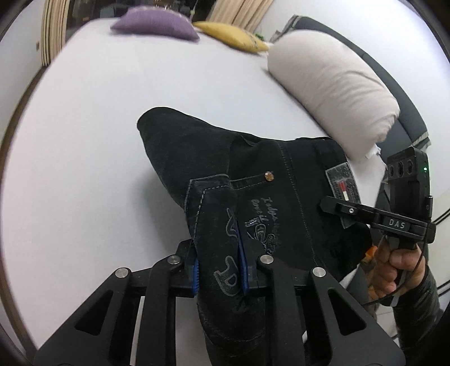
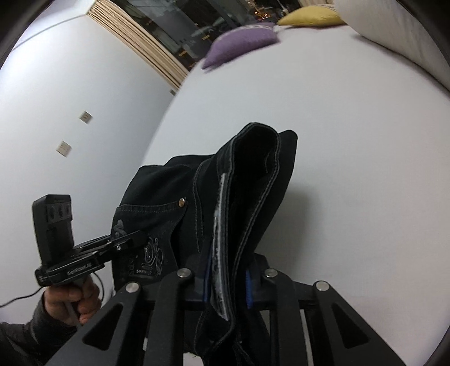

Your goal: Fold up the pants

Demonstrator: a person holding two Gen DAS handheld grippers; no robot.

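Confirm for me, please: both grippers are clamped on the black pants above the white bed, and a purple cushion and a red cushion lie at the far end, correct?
Nearly right, but no cushion is red. Beside the purple cushion lies a yellow cushion, as the left wrist view shows. The rest holds: the left gripper and the right gripper are both clamped on the black pants above the white bed.

Black denim pants with grey stitching, embroidered back pocket; bunched, waistband end raised above white bed.
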